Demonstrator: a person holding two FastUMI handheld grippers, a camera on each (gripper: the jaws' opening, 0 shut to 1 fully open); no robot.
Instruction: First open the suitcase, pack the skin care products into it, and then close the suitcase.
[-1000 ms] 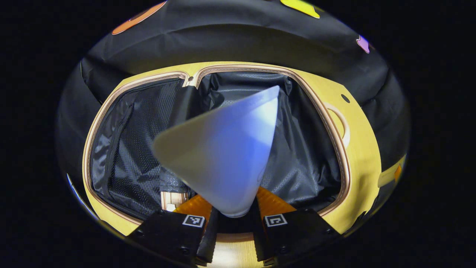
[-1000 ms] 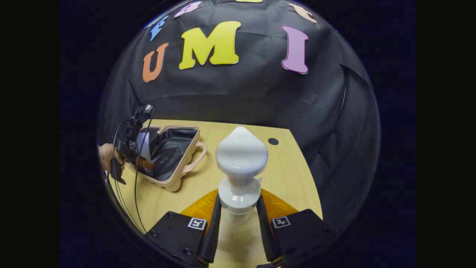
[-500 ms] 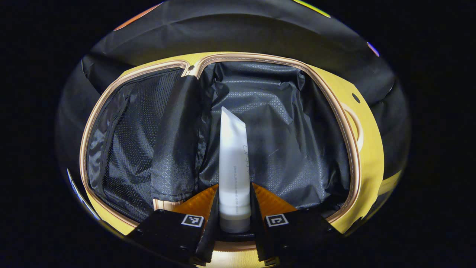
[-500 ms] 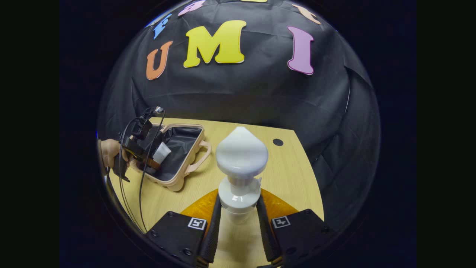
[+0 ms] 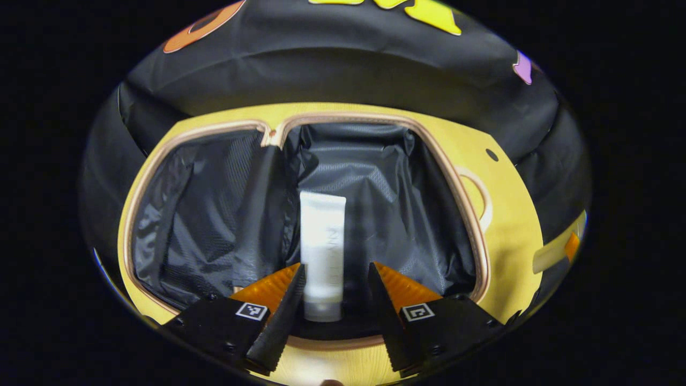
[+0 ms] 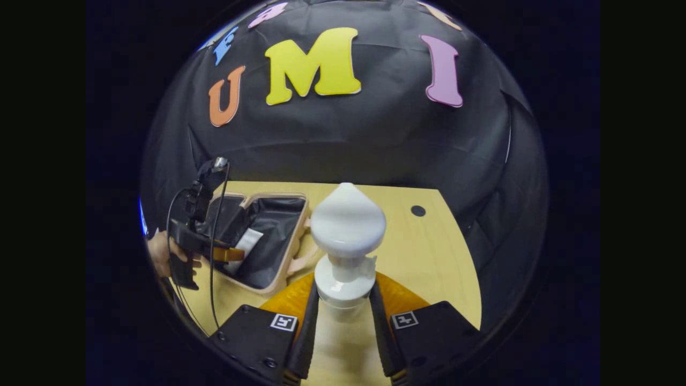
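left gripper view close above the open suitcase (image 5: 485,252); right gripper view farther, same suitcase (image 6: 292,262)

**Colours and patterns, current frame**

My left view: suitcase (image 5: 485,236) has a beige-pink trim, black lining with a fine diamond weave, mesh texture on the left half. Tube (image 5: 322,249) lying in it is white with a pale grey cap and faint grey lettering. My right view: pump bottle (image 6: 348,236) is plain glossy white. Counter (image 6: 429,257) is light wood grain with one black dot. Backdrop cloth is black.
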